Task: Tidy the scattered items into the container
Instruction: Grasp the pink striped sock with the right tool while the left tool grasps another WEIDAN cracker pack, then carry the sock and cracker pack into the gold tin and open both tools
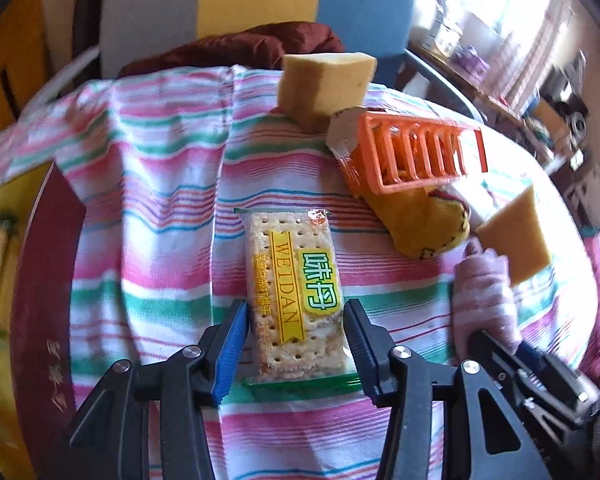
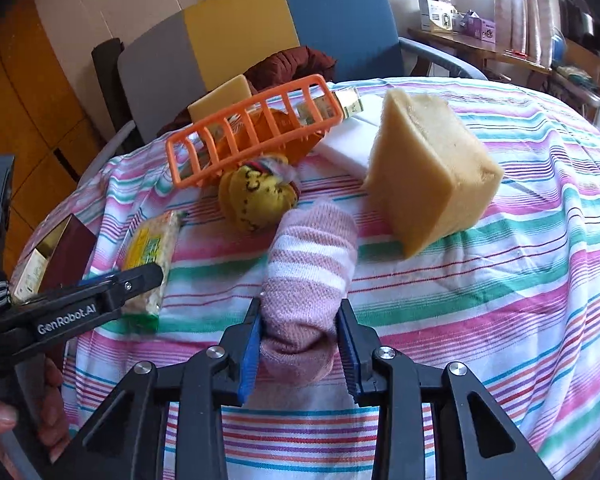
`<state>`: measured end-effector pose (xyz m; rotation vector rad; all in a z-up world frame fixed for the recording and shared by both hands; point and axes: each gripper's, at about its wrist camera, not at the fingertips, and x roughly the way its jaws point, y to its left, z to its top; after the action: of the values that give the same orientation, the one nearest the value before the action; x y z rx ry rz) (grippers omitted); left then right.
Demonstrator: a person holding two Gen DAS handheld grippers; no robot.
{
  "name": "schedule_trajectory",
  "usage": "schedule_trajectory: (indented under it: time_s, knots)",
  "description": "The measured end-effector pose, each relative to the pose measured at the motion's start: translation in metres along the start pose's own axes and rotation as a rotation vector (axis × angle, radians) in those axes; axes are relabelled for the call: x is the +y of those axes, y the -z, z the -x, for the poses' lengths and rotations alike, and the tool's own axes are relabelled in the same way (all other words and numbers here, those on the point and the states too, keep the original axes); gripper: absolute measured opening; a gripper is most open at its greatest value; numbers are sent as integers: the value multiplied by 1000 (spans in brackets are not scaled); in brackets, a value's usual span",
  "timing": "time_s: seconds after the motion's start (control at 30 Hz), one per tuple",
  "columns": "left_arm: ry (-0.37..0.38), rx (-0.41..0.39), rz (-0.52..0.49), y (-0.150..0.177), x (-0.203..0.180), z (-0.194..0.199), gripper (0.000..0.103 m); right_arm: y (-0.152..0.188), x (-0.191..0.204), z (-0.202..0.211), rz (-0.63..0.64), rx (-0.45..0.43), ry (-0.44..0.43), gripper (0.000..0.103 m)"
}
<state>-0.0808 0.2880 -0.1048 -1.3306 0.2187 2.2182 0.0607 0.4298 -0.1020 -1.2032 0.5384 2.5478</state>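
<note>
A clear cracker packet [image 1: 292,292] with a green and yellow label lies lengthwise on the striped cloth. My left gripper [image 1: 296,340] holds it by its near end, the pads pressed against both long edges. My right gripper [image 2: 298,344] is shut on a pink striped sock [image 2: 312,264], which sticks out forward between the fingers. The orange plastic basket [image 2: 252,136] lies tipped on its side at the back, with packets inside. A rolled yellow sock [image 2: 256,196] rests against its front. The right wrist view shows the left gripper [image 2: 140,276] over the cracker packet [image 2: 152,256].
A large yellow sponge [image 2: 428,168] stands right of the sock, a white foam block [image 2: 348,152] behind it. Another sponge [image 2: 220,100] sits behind the basket. A maroon box [image 2: 60,256] lies at the left table edge. A chair [image 2: 260,32] with dark red cloth stands behind.
</note>
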Motion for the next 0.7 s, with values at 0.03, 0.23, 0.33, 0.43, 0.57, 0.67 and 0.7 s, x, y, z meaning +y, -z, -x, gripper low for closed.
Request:
schedule_trajectory:
  time_s: [0.03, 0.23, 0.33, 0.43, 0.57, 0.67, 0.7]
  knots:
    - [-3, -6, -15, 1, -1, 0, 50, 1, 0, -1, -1, 2, 0, 35]
    - [53, 23, 52, 1, 14, 3, 47, -1, 1, 2, -13, 3, -8, 32]
    - [74, 44, 69, 4, 19, 6, 46, 0, 5, 7, -20, 3, -30, 31]
    - [74, 47, 60, 12, 20, 12, 46, 2, 11, 11, -17, 8, -61, 30]
    - [93, 41, 82, 26, 29, 24, 46, 3, 26, 17, 6, 4, -103, 30]
    - [118, 35, 102, 34, 36, 35, 46, 3, 38, 22, 17, 5, -137, 29]
    - [125, 29, 106, 36, 37, 40, 46, 3, 44, 24, 28, 2, -144, 29]
